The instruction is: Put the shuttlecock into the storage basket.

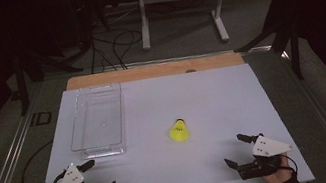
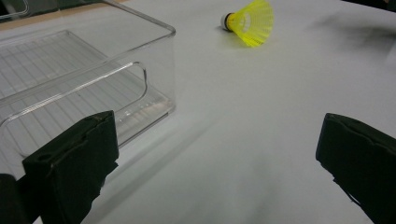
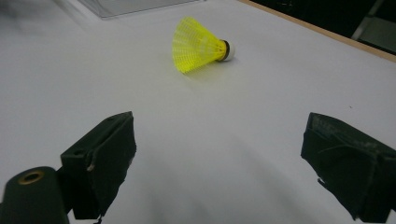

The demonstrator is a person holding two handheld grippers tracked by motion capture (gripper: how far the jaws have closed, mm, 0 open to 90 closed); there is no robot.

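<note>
A yellow shuttlecock (image 1: 178,130) lies on its side in the middle of the white table (image 1: 212,93), its dark-banded cork tip pointing away from me. A clear plastic box (image 1: 97,121) stands left of it. My left gripper (image 1: 100,175) rests near the front left corner, open and empty, just in front of the box. My right gripper (image 1: 237,149) sits near the front right corner, also open with nothing between its jaws. From the left gripper view (image 2: 215,158) the box (image 2: 84,79) is close on the left and the shuttlecock (image 2: 250,22) far ahead. The right gripper view (image 3: 217,158) has the shuttlecock (image 3: 198,44) ahead.
A wooden strip (image 1: 152,70) runs along the table's far edge. Beyond it stand a white metal frame (image 1: 181,2) and cables on the grey floor. Dark stands flank both sides of the table.
</note>
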